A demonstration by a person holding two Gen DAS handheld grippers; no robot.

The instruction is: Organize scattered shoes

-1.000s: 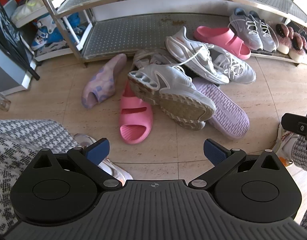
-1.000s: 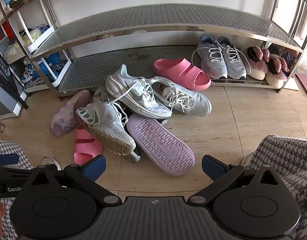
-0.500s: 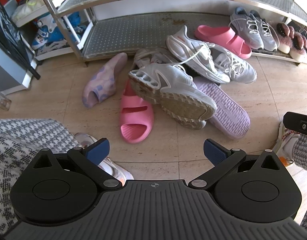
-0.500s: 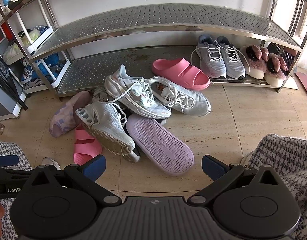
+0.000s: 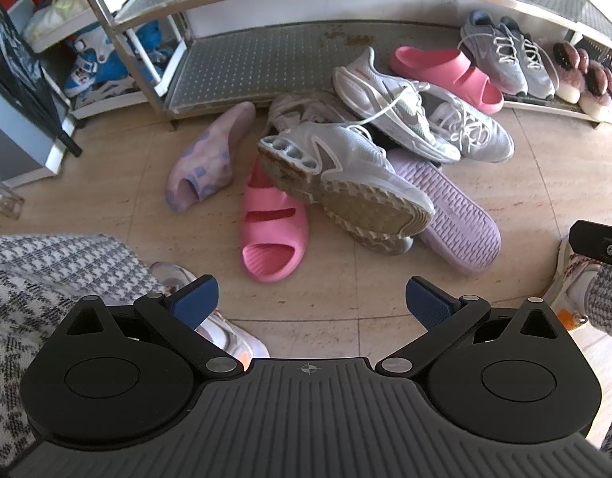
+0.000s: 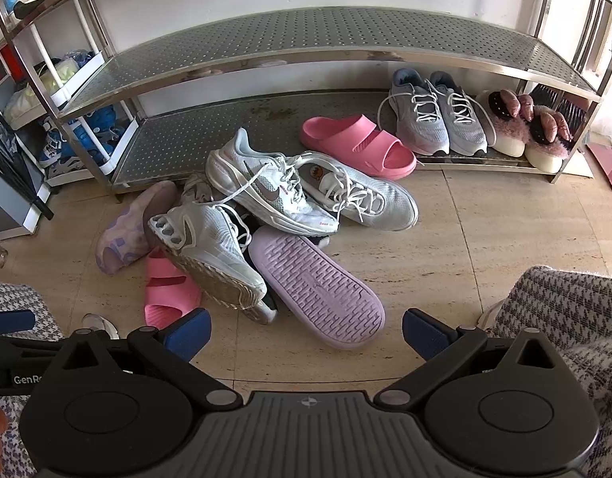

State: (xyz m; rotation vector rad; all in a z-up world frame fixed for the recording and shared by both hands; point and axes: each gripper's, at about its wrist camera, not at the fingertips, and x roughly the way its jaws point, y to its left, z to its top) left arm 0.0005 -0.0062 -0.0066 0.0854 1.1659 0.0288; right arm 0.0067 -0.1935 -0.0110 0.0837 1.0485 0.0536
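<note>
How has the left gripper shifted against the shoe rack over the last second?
Barely: the left gripper drifted slightly left, since the shoe rack and pink sandal slid marginally rightward in its view.

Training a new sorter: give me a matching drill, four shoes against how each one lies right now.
Things:
1. lilac slipper
2. grey sneaker pair
3. pink slide by the pile
4. patterned purple clog

States:
a. upright on the bottom shelf
b. sole up on the floor
c. on the floor, left of the pile
d. partly under a white sneaker

Pairs: 1-b, 2-a, 3-d, 4-c
</note>
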